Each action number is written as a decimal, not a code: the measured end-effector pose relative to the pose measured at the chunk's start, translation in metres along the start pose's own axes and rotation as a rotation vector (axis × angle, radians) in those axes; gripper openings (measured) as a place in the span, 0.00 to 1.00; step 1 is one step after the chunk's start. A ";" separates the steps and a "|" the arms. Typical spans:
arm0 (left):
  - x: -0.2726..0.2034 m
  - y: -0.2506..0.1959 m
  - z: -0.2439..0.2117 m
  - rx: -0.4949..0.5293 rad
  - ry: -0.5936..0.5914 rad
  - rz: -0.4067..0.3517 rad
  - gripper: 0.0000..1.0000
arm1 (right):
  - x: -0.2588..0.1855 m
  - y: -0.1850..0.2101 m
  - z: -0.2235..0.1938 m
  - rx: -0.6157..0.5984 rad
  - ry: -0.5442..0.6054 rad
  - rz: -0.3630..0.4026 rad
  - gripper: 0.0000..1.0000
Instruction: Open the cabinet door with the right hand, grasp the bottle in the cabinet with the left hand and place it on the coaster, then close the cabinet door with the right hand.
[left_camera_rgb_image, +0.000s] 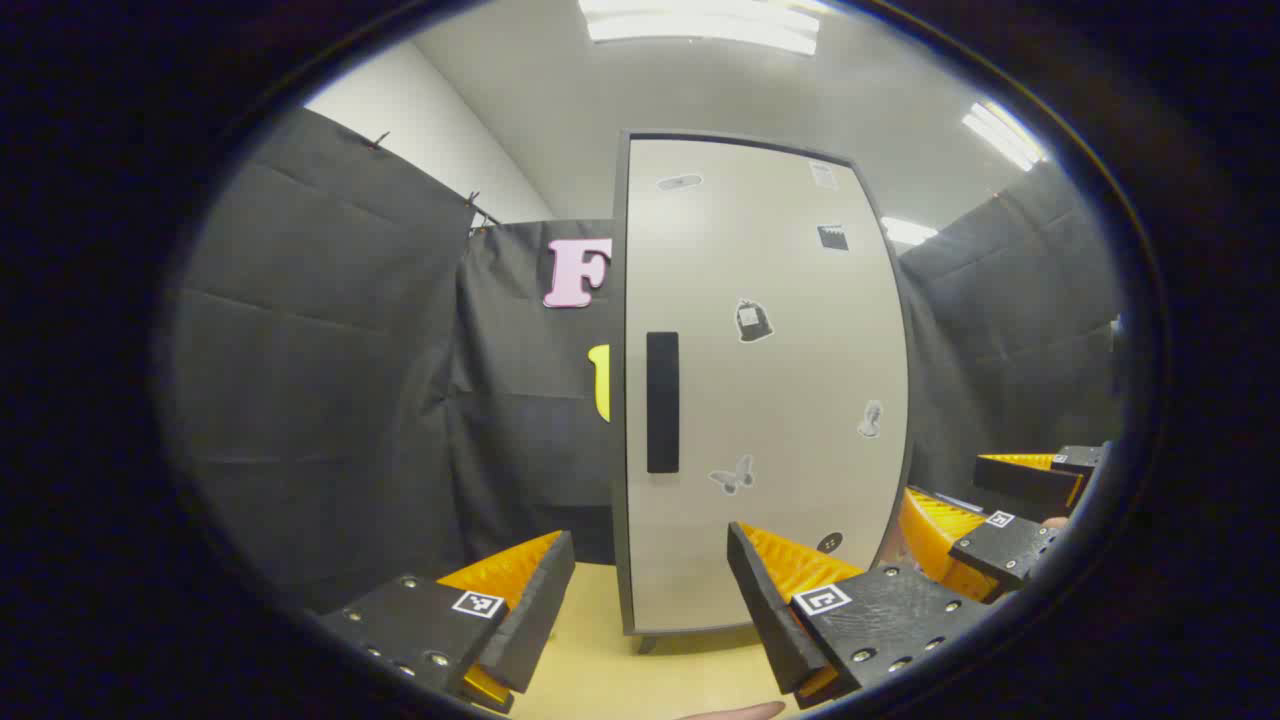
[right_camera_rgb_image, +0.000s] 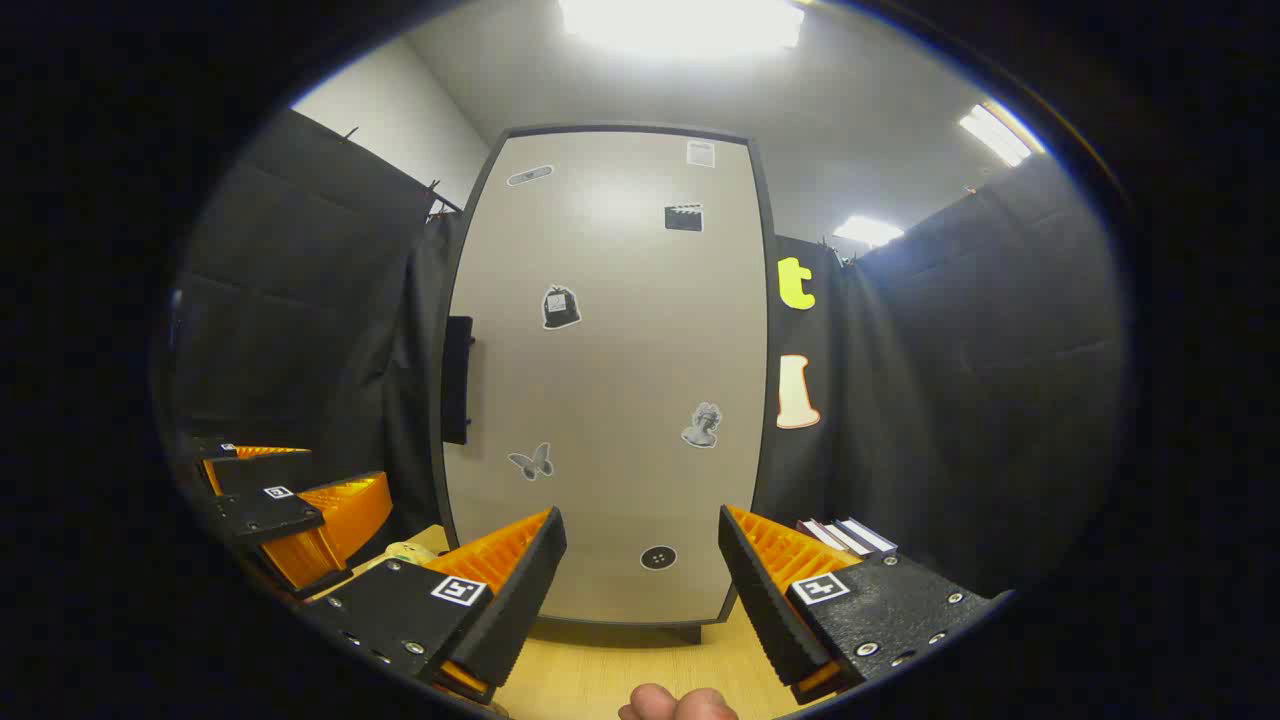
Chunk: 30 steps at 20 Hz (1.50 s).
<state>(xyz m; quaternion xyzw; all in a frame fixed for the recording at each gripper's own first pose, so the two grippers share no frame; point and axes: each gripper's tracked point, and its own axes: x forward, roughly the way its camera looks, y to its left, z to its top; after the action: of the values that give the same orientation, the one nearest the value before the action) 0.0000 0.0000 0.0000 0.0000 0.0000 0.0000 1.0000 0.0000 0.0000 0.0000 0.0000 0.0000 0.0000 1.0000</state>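
Cabinet door (right_camera_rgb_image: 610, 380), tall beige panel in a dark frame, is seen shut, so the bottle is hidden behind it. Black vertical bar handle (right_camera_rgb_image: 458, 380) sits on the door's left edge, long axis upright, up and left of the right gripper (right_camera_rgb_image: 640, 580). Its fingers are spread, nothing held, well short of the handle. Left gripper (left_camera_rgb_image: 650, 600) is likewise spread and empty, facing the handle straight on. Pale wooden tabletop (right_camera_rgb_image: 620, 670) lies below. Small stacked books (right_camera_rgb_image: 845, 537) lie right of the cabinet.
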 end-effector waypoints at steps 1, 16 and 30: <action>0.002 0.000 0.002 0.005 -0.006 -0.002 0.95 | 0.002 -0.002 0.000 0.002 0.002 -0.008 0.95; 0.009 -0.004 0.000 0.027 0.006 -0.019 0.88 | 0.005 0.001 0.007 0.015 -0.017 0.010 0.95; -0.012 -0.001 0.006 0.044 -0.014 0.021 0.89 | 0.007 0.005 0.005 0.043 0.007 0.064 0.95</action>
<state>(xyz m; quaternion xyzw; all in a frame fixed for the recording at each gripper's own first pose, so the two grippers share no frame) -0.0116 -0.0009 0.0060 0.0221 -0.0072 0.0105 0.9997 0.0071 0.0046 0.0047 0.0216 0.0037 0.0322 0.9992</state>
